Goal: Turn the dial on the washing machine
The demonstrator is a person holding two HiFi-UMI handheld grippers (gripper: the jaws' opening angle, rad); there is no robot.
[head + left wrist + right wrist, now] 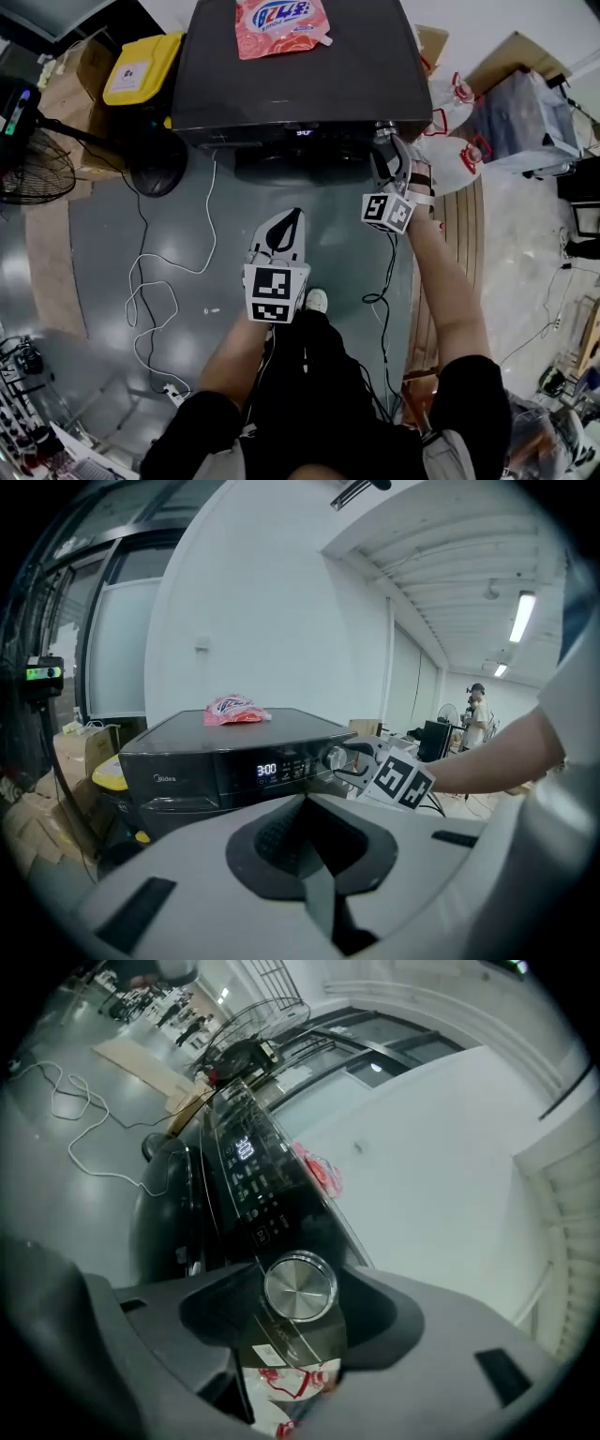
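One washer [300,84] stands ahead. Left gripper [292,220] hangs short of it, clenched on nothing. Right gripper [392,150] is spread around the dial [300,1286] at the panel's right end, not yet pinching. Closing off-centre could make the jaws slip on its smooth metal rim.

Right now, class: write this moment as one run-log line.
right tool: open, dial between jaws, not clamped | left tool: shut, empty, clear of washing machine
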